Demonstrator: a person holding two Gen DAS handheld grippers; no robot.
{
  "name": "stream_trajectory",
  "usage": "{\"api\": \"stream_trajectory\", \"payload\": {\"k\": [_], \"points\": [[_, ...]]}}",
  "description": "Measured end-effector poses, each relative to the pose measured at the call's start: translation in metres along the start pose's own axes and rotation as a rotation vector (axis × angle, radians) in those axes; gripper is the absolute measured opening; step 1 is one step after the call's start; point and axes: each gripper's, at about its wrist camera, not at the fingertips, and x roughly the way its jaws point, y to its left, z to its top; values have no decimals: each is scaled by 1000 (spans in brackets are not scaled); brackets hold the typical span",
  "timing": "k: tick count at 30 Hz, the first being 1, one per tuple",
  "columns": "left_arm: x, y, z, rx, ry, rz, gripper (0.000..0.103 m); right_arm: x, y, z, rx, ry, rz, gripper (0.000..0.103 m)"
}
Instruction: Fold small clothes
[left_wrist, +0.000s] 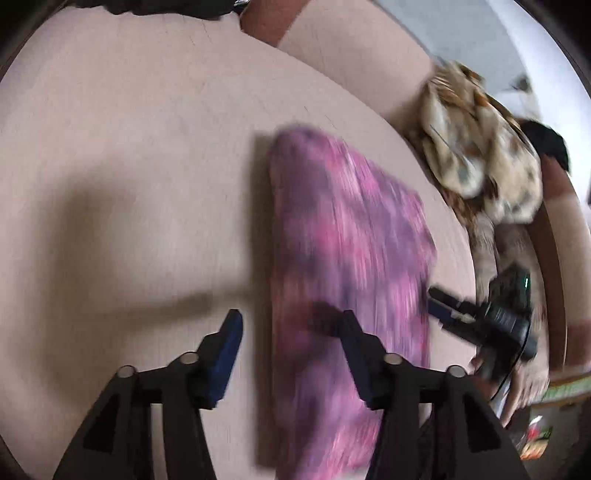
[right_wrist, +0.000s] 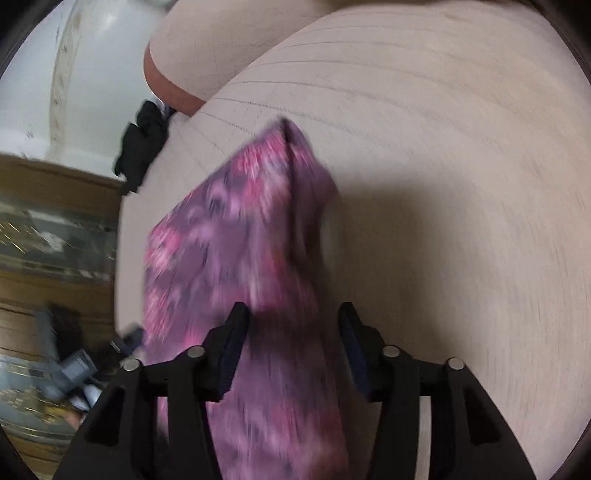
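Note:
A pink and purple patterned garment (left_wrist: 347, 266) lies folded as a long strip on the pale pink surface (left_wrist: 129, 166). My left gripper (left_wrist: 290, 319) is open above the garment's left edge, its right finger over the cloth. The right gripper shows in the left wrist view (left_wrist: 454, 310) at the garment's right edge. In the right wrist view the same garment (right_wrist: 236, 258) runs under my right gripper (right_wrist: 293, 314), which is open with the cloth between its jaws; a fold stands up at the far end.
A crumpled beige and brown patterned cloth (left_wrist: 480, 147) lies at the surface's right edge. A black cloth (right_wrist: 142, 144) lies at the far left edge in the right wrist view. The surface's rim (left_wrist: 561, 258) and the floor lie beyond.

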Motion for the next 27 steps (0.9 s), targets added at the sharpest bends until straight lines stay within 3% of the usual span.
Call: {"api": "stream_trajectory", "payload": {"k": [3,6,8,10,11,12,13,14,16,18,20,21,23,27], "points": [[-3,7,-42,-35,12,-51,61,-24,-11,-55,10,-37,24,51],[-1,-7,-59,-10,1,-60,62,-26,-20,-98,-6,-64,-34,49],[7,-21,-66,55,16,-12,62,-27,-25,-113,-9,-78,-74,18],[15,-28,-74,113,37,54,57,-31,-21,-113,-35,-93,-64,9],[15,-29,-78,124,28,67,45,-32,-16,-113,-58,-97,-61,8],[9,-28,-80,125,10,76,13,-30,-10,-112,-76,-96,-68,8],[2,-26,-82,110,-3,62,12,-32,-5,-114,-92,-98,-75,8],[-18,-22,-86,69,-48,-11,11,-38,-2,-118,-96,-106,-53,7],[-41,-16,-93,33,-116,-29,6,-52,11,-131,-118,-127,65,7],[-41,-2,-102,-8,-115,-6,6,-55,7,-147,-143,-138,4,7],[-17,10,-104,-61,-31,22,6,-32,-15,-148,-89,-69,-95,7],[-11,11,-104,-64,-20,41,6,-27,-20,-145,-66,-57,-88,7],[-20,1,-107,-20,-61,64,6,-33,-18,-141,-66,-71,-60,7],[-18,-8,-116,29,-76,129,6,-32,-14,-147,-111,-90,-153,8]]}}
